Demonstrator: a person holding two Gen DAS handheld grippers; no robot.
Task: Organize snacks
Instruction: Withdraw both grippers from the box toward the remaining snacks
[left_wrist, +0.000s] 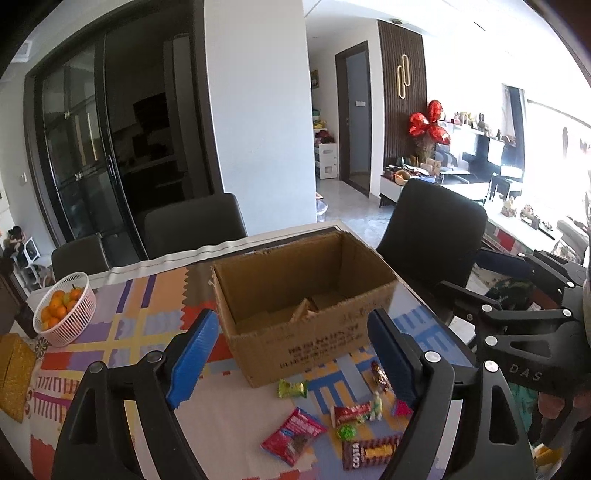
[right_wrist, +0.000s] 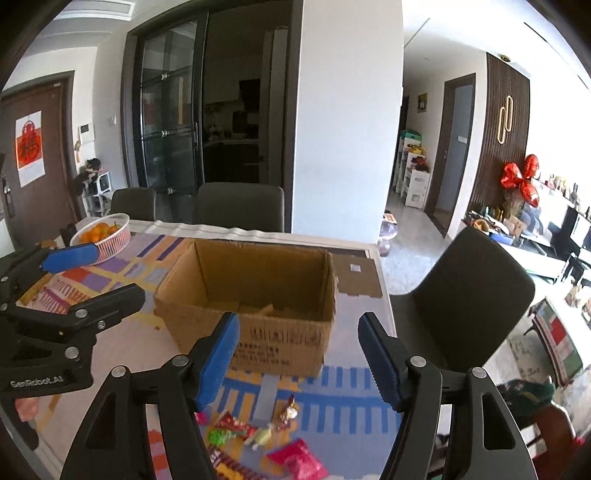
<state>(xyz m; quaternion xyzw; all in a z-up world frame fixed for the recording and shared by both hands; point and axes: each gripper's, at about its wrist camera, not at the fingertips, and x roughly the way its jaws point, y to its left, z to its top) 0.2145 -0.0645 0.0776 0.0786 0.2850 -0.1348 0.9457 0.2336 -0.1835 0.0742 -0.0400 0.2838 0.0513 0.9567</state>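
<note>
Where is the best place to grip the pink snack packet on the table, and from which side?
Grip the pink snack packet across its short width near the middle, coming from above. It lies flat, tilted on the tablecloth, with free cloth along both long edges, so turn the tool to match its tilt.

Cardboard box (left_wrist: 295, 306): brown, open-topped, upright, printed text on its near wall; stands just beyond the left gripper (left_wrist: 291, 354), nothing visible inside except flaps.
Snack packets (left_wrist: 332, 417): small wrappers in red, green and pink plus a brown Costa pack (left_wrist: 369, 452), lying loose and flat below the gripper, nearer than the box.
</note>
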